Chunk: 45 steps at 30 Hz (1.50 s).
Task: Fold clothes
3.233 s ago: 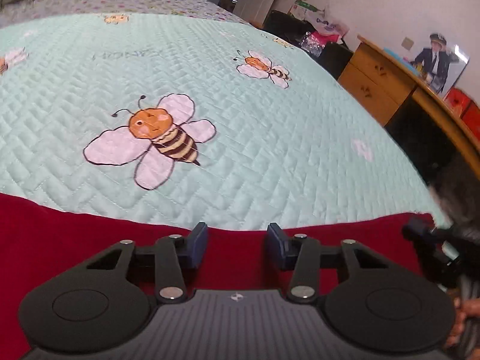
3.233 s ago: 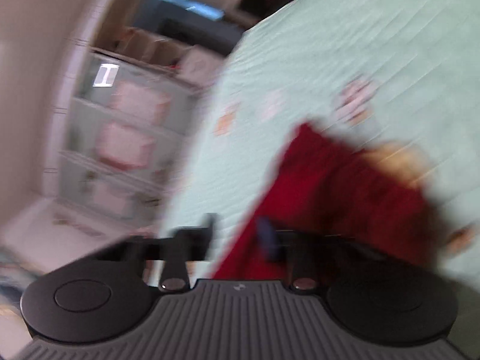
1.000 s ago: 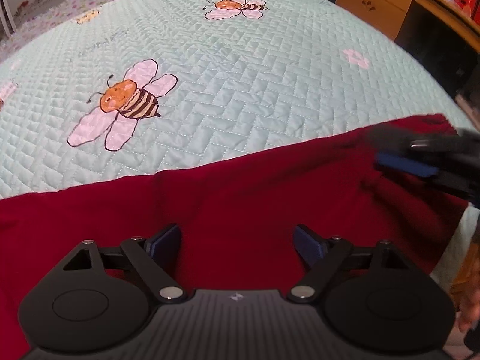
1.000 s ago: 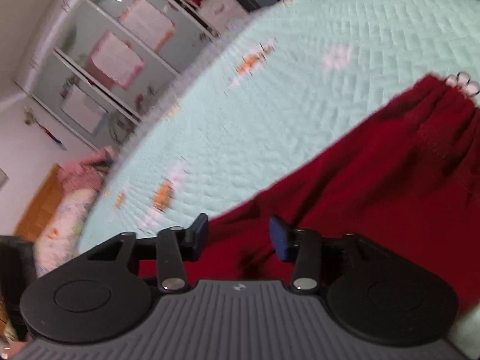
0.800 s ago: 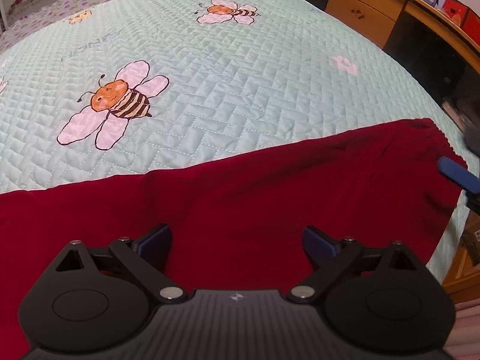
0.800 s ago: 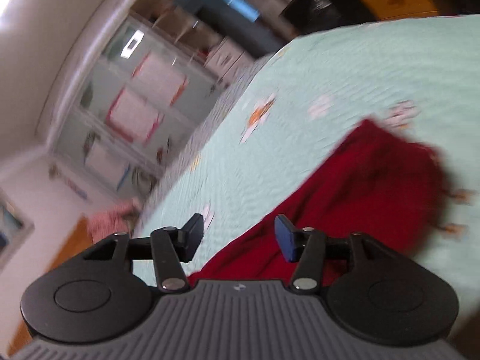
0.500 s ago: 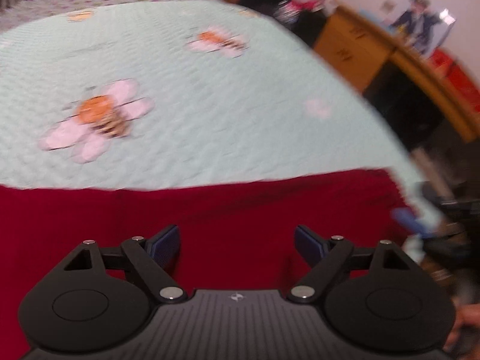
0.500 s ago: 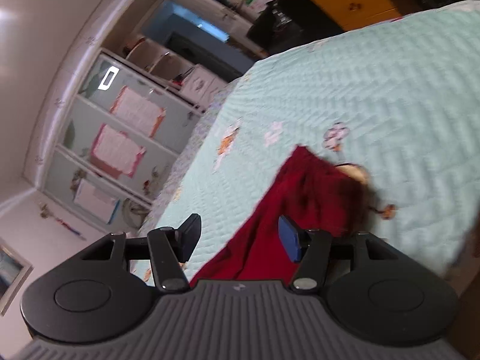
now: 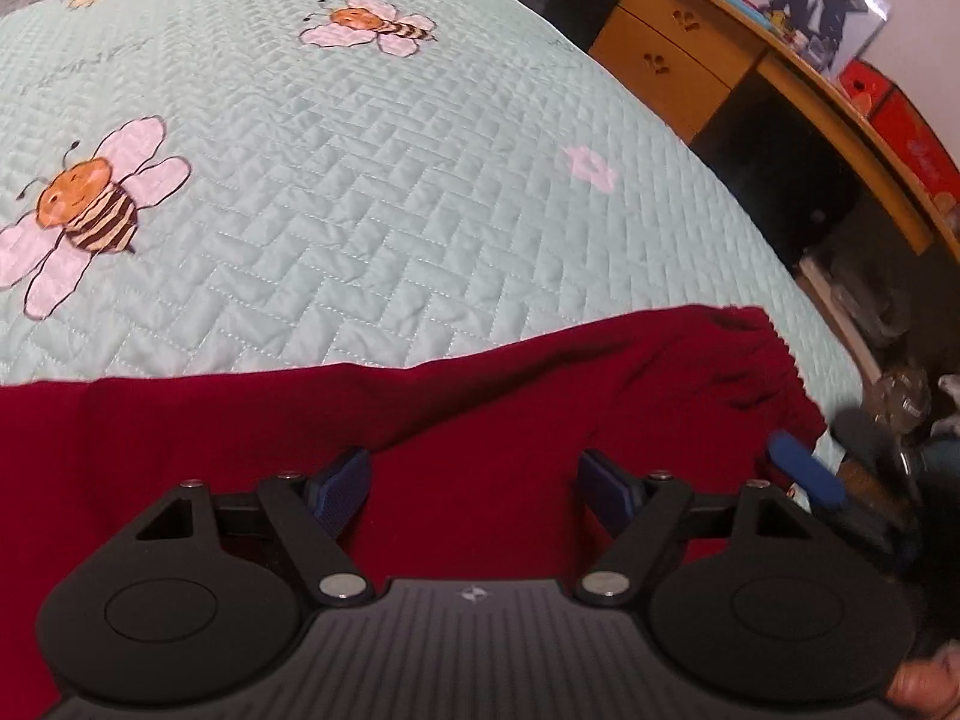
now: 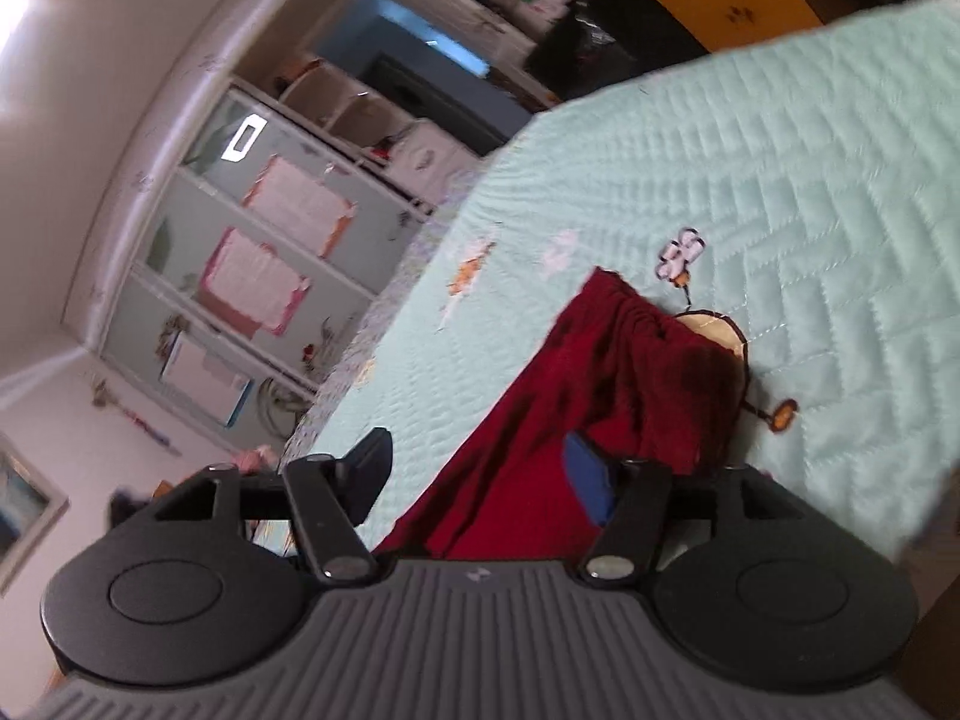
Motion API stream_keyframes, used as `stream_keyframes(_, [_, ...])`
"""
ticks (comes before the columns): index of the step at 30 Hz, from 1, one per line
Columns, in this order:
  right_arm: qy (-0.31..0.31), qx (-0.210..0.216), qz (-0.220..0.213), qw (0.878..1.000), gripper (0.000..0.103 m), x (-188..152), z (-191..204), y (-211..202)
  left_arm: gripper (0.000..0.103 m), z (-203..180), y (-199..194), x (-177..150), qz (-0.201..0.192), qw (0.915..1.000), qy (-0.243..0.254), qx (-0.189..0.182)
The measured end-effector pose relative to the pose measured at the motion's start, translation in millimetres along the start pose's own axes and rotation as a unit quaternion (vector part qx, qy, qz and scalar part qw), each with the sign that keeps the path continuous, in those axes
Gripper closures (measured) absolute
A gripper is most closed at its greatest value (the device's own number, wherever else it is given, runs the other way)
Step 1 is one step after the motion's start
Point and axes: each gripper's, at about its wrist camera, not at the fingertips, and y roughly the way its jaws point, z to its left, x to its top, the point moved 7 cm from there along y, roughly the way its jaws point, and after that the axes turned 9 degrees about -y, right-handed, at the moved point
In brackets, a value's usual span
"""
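Quilted bedspread [image 9: 372,192] under red garment [image 9: 468,420]; left gripper [image 9: 474,480] jaws closing

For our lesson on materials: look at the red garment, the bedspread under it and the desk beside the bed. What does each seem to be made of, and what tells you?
Red garment: soft matte cloth, probably knit; it creases and gathers at its end.
Bedspread: quilted fabric with a slight sheen; stitched zigzag lines, bee pictures.
Desk: wood or wood-look board, smooth yellowish-brown finish.
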Motion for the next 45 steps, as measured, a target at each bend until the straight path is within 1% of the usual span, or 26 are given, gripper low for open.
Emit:
stream_keyframes(2, [0.011, 0.002, -0.002, 1.000, 0.036, -2.4, -4.1, -13.1, 0.024, -1.2, -9.0, -2.7, -0.002, 0.9998, -0.009, 0.017])
stream_keyframes(3, [0.024, -0.002, -0.004, 1.000, 0.036, -2.2, -8.8, -18.1, 0.024, -3.0, -15.1, -5.3, -0.005, 0.9997, 0.002, 0.025])
stream_keyframes(5, [0.055, -0.024, -0.014, 0.998, 0.036, -4.0, -22.8, -29.9, 0.024, -6.0, -24.9, -10.7, -0.008, 0.9989, 0.026, 0.037])
stream_keyframes(7, [0.064, -0.040, -0.027, 0.997, 0.035, -3.4, -32.4, -37.3, 0.024, -0.2, -31.2, -15.6, 0.000, 0.9981, 0.029, 0.054])
stream_keyframes(8, [0.067, -0.048, -0.033, 0.996, 0.035, -3.0, -37.1, -40.8, 0.024, 5.6, -33.3, -16.6, 0.005, 0.9976, 0.023, 0.065])
stream_keyframes(12, [0.037, -0.068, -0.036, 0.996, 0.034, -0.6, -45.0, -35.4, 0.024, 28.7, -37.7, -19.9, 0.001, 0.9963, 0.011, 0.085])
stream_keyframes(14, [0.025, -0.081, -0.028, 0.996, 0.032, -1.4, -50.1, -27.2, 0.024, 34.0, -38.3, -21.7, -0.001, 0.9968, 0.009, 0.079])
stream_keyframes(16, [0.027, -0.087, -0.025, 0.996, 0.031, -2.3, -51.9, -22.1, 0.023, 32.7, -37.7, -21.7, -0.002, 0.9968, 0.019, 0.078])
stream_keyframes(18, [0.033, -0.083, -0.029, 0.996, 0.024, -2.7, -50.4, -18.4, 0.018, 33.0, -34.7, -21.5, 0.001, 0.9969, 0.017, 0.076])
stream_keyframes(22, [0.033, -0.058, -0.022, 0.998, 0.023, 0.1, -42.8, -2.4, 0.012, 33.4, -31.6, -20.6, 0.004, 0.9978, -0.001, 0.066])
stream_keyframes(24, [0.039, -0.053, -0.020, 0.998, 0.023, 1.1, -41.0, 4.6, 0.012, 32.8, -32.8, -21.3, 0.004, 0.9980, -0.001, 0.062])
stream_keyframes(25, [0.047, -0.051, -0.024, 0.997, 0.024, 2.4, -43.4, 6.9, 0.012, 32.8, -33.3, -21.5, 0.005, 0.9982, -0.001, 0.060])
stream_keyframes(28, [0.089, -0.035, -0.051, 0.994, 0.024, 6.6, -54.2, 11.7, 0.011, 35.3, -33.9, -20.8, 0.006, 0.9988, -0.010, 0.047])
stream_keyframes(31, [0.091, -0.022, -0.062, 0.994, 0.024, 12.6, -55.6, 19.5, 0.009, 37.2, -34.8, -19.3, 0.006, 0.9990, -0.022, 0.037])
stream_keyframes(34, [0.095, -0.015, -0.064, 0.993, 0.024, 16.3, -54.8, 25.6, 0.009, 37.2, -36.2, -19.9, 0.006, 0.9992, -0.021, 0.033])
stream_keyframes(35, [0.082, -0.014, -0.058, 0.995, 0.024, 16.5, -52.2, 27.6, 0.009, 37.1, -36.7, -20.3, 0.007, 0.9993, -0.019, 0.033])
stream_keyframes(37, [0.037, -0.022, -0.035, 0.998, 0.034, 13.8, -46.9, 31.8, 0.009, 36.7, -39.0, -21.2, 0.007, 0.9992, -0.017, 0.036])
stream_keyframes(38, [0.031, -0.028, -0.029, 0.999, 0.048, 12.4, -48.9, 31.5, 0.010, 36.8, -41.5, -21.7, 0.006, 0.9991, -0.018, 0.039])
stream_keyframes(39, [0.028, -0.034, -0.024, 0.999, 0.066, 11.0, -51.7, 30.7, 0.010, 37.6, -44.7, -21.8, 0.003, 0.9989, -0.020, 0.041])
stream_keyframes(41, [0.049, -0.038, -0.016, 0.998, 0.087, 8.8, -60.5, 28.1, 0.010, 43.6, -52.3, -21.5, -0.004, 0.9984, -0.033, 0.045])
stream_keyframes(43, [0.066, -0.034, -0.017, 0.997, 0.087, 8.2, -62.9, 26.6, 0.011, 57.4, -63.0, -21.2, -0.013, 0.9972, -0.054, 0.050])
stream_keyframes(45, [0.063, -0.039, -0.023, 0.997, 0.087, 9.6, -54.7, 25.2, 0.013, 74.7, -75.9, -21.2, -0.022, 0.9952, -0.077, 0.055])
